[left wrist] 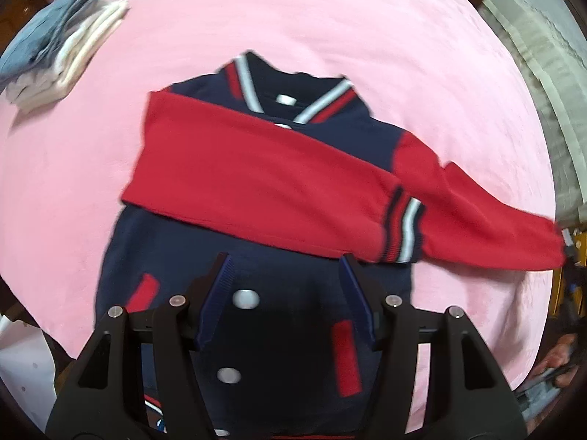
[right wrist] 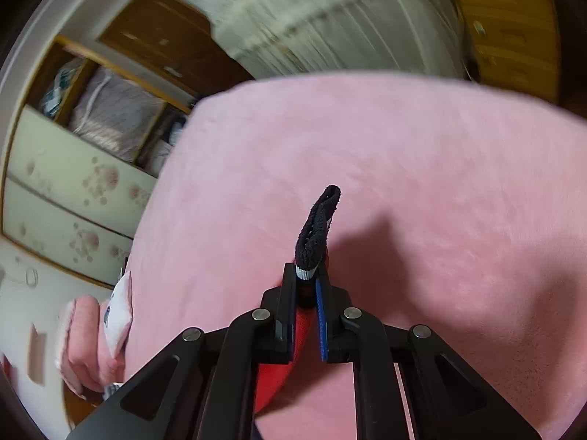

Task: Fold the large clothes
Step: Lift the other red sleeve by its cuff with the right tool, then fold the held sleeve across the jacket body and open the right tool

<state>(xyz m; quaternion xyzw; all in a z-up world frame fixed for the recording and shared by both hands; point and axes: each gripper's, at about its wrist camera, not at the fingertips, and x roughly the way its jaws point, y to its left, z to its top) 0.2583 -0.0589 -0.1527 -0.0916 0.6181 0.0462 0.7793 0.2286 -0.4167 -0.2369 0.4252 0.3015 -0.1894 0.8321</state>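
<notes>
A navy jacket (left wrist: 290,315) with red sleeves, striped collar and white snaps lies face up on the pink bed cover (left wrist: 330,29). One red sleeve (left wrist: 249,172) is folded across the chest, its striped cuff (left wrist: 403,227) at the right. The other red sleeve (left wrist: 488,220) stretches out to the right edge. My left gripper (left wrist: 286,267) is open, hovering over the jacket's lower front. My right gripper (right wrist: 306,275) is shut on the dark cuff (right wrist: 317,227) of the red sleeve (right wrist: 279,370), held above the cover.
A stack of folded clothes (left wrist: 62,51), grey on white, lies at the bed's far left. The right wrist view shows a wardrobe with shelves (right wrist: 110,110), a curtain (right wrist: 330,18) and a pink pillow (right wrist: 84,337) at the left.
</notes>
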